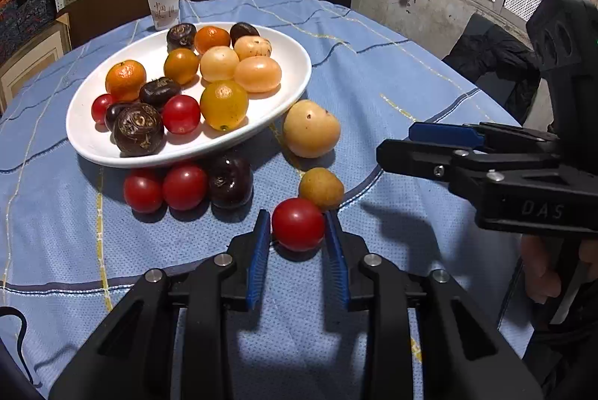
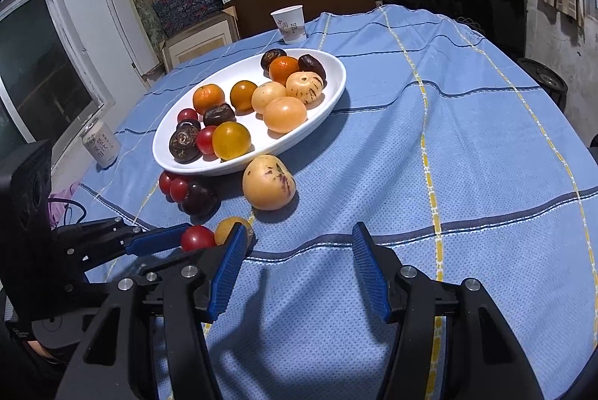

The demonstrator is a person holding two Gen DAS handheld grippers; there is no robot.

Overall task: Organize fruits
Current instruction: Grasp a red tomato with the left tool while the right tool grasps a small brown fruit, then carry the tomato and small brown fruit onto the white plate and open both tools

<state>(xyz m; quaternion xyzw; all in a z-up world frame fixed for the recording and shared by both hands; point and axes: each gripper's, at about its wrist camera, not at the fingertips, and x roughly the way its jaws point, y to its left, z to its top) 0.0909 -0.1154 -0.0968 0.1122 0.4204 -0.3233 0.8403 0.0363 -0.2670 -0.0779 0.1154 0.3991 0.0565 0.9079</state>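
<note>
Our left claw (image 1: 298,231) clenched on red tomato (image 1: 298,223), low on blue-clothed counter (image 1: 373,71), near side of white plate (image 1: 295,78). Our right claw (image 2: 299,265) released, nothing between pads.

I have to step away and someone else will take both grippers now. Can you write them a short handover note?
Left gripper: shut on a red tomato on the cloth.
Right gripper: open, empty, above bare tablecloth.
Done: the white plate already holds many fruits.
Left on the cloth: the gripped tomato, a small yellow fruit behind it, a big yellow fruit, two tomatoes and a dark fruit by the plate's near rim.
</note>
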